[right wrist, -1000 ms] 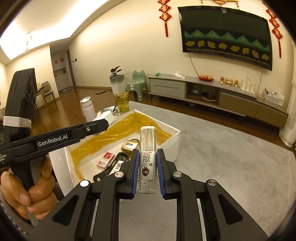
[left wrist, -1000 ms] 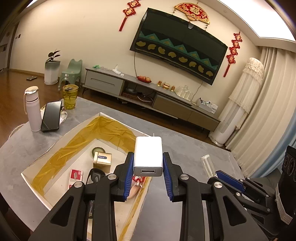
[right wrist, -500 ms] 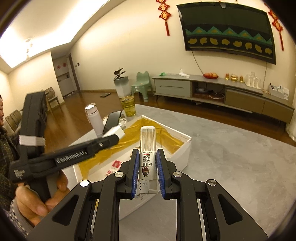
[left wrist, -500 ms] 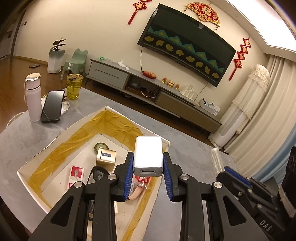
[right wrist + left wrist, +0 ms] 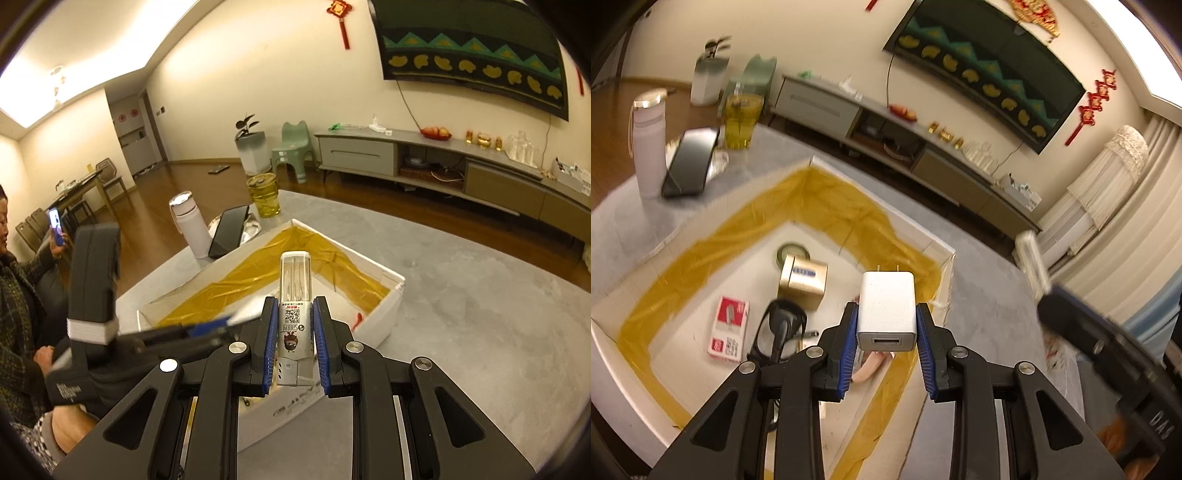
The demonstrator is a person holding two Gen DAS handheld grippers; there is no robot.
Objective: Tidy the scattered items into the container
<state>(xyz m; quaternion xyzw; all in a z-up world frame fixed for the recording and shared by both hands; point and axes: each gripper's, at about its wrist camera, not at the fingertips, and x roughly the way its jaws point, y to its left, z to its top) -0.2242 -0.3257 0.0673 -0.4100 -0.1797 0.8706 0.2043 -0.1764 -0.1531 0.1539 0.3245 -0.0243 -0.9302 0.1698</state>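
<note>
left gripper (image 5: 886,325) clamped on charger (image 5: 886,310), above box (image 5: 940,249) interior near its right wall | right gripper (image 5: 294,328) clamped on tube (image 5: 294,295) over box rim; bare grey table (image 5: 480,314) to right

The box (image 5: 945,258) is lying open on top, with bare floor showing at its far corner. A gold carton (image 5: 802,280), red packet (image 5: 728,328) and black glasses (image 5: 777,332) are crowding the near floor.

White USB charger (image 5: 886,310), prongs at twelve o'clock, and clear-capped tube (image 5: 294,295), upright, both above the yellow-taped white box (image 5: 942,251).
</note>
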